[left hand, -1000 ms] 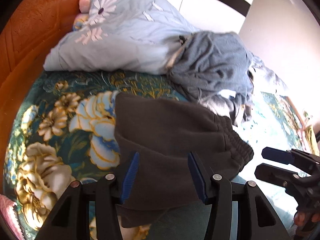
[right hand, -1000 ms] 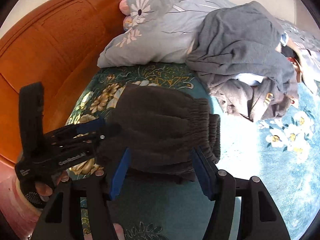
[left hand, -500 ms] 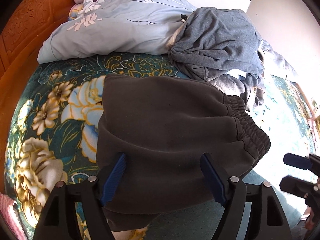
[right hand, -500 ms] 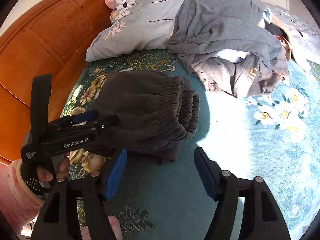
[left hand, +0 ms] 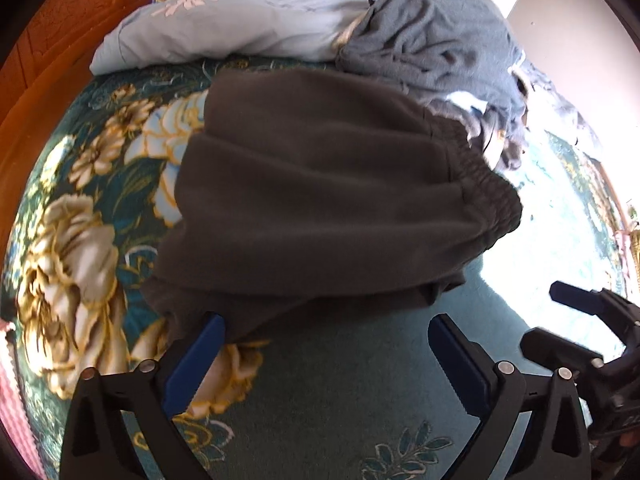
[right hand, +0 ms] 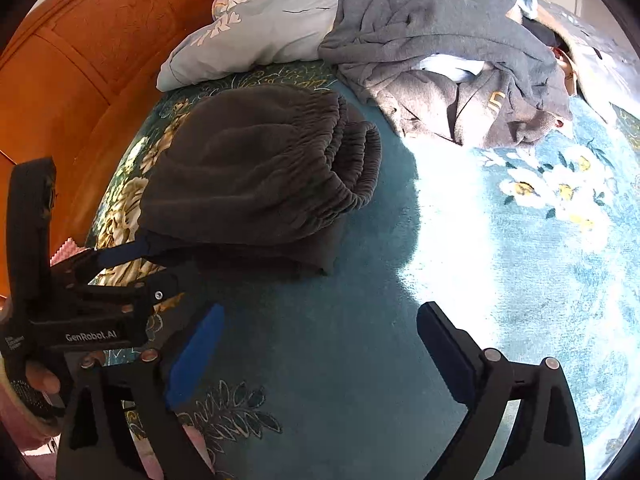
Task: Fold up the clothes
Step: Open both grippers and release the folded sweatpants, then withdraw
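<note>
My left gripper (left hand: 324, 354) stands wide open with nothing between its blue-padded fingers, which sit just short of the near edge of the folded dark grey fleece trousers (left hand: 320, 200). My right gripper (right hand: 316, 338) is equally spread and empty, over bare teal floral bedspread (right hand: 500, 264) at about 6 o'clock from the trousers.

The trousers lie on the bed in a compact bundle, layers stacked and the elastic waistband (right hand: 352, 160) turned toward 3 o'clock. I judge this fold is finished: both grippers are clear of the cloth, and it rests flat without support. It sits on the one open stretch of bedspread, probably so it stays apart from the unfolded heap of grey sweatshirts (right hand: 448, 52) at 1 o'clock and the pale blue flowered quilt (left hand: 256, 12) at 12 o'clock, which lies against the orange wooden headboard (right hand: 80, 64).

The left wrist view shows the top layer as smooth and broad, with a lower layer poking out along the near edge; the right gripper appears only at its 4 o'clock rim. The right wrist view shows what the other hides: the doubled gathered waistbands seen end-on, the left gripper's fingers right at the bundle's corner, possibly touching it, and sunlight washing out the bedspread at 3 o'clock.
</note>
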Available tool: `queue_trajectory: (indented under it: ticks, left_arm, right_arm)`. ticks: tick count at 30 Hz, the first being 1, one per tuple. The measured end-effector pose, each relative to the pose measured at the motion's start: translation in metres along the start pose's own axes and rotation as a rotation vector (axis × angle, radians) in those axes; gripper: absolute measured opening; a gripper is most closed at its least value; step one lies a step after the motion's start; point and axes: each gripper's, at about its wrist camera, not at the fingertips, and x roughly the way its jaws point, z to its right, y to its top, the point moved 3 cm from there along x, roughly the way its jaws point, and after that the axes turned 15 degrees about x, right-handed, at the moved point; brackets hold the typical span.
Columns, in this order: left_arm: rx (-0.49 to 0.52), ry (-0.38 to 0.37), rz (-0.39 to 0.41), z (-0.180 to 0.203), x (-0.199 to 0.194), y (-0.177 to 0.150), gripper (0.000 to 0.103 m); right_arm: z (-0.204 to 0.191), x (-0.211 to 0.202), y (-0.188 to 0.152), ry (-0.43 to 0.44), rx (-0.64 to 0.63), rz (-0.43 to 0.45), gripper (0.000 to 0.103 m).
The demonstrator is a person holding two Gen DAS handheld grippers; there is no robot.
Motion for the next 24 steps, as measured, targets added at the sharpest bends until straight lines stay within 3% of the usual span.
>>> queue_trajectory:
  ticks: [13, 24]
  left_arm:
    - [0.012, 0.103, 0.007, 0.007, 0.008, -0.003, 0.103]
    - [0.011, 0.129, -0.001, 0.004, 0.015, -0.002, 0.103]
  right_arm:
    - [-0.005, 0.003, -0.005, -0.015, -0.069, 0.085, 0.098]
    - [-0.005, 0.009, -0.008, -0.020, -0.079, 0.063, 0.098]
